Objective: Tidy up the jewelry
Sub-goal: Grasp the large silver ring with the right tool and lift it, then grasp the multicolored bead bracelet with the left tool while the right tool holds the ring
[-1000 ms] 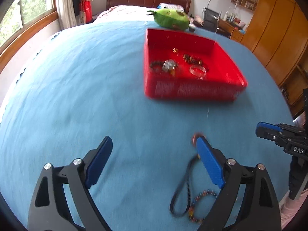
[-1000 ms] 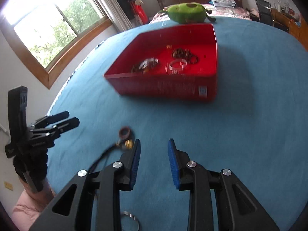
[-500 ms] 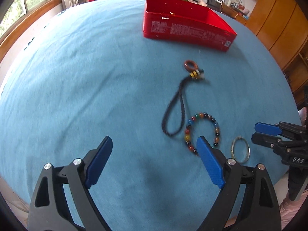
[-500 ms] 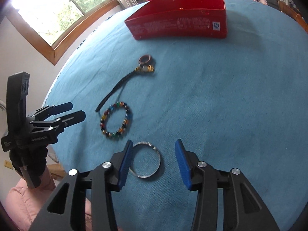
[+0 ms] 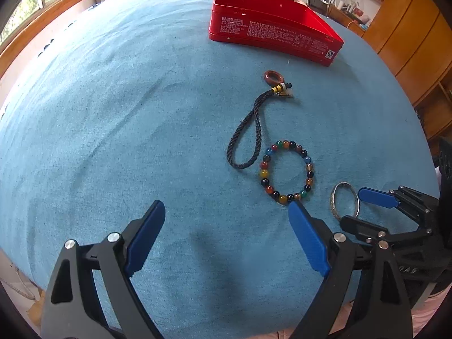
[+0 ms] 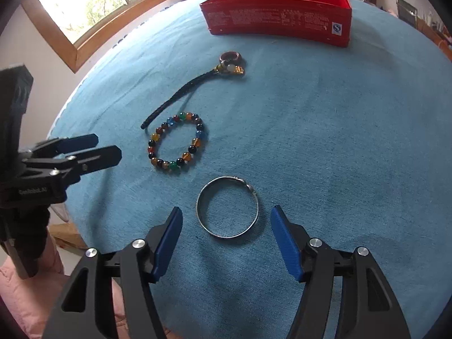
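- I'm over a blue cloth point(image 6: 325, 141) on a bedroom table, red tin point(image 6: 279, 22) at the far edge.
- My right gripper point(image 6: 226, 236) is spread wide around the silver bangle point(image 6: 227, 207); left gripper point(image 5: 226, 234) open, empty.
- Thin bangle may skid or pinch cloth; beaded bracelet point(image 6: 176, 147) and cord charm point(image 6: 195, 90) wait nearby.
- Tin's white print is unreadable; the left gripper's lettering is too.
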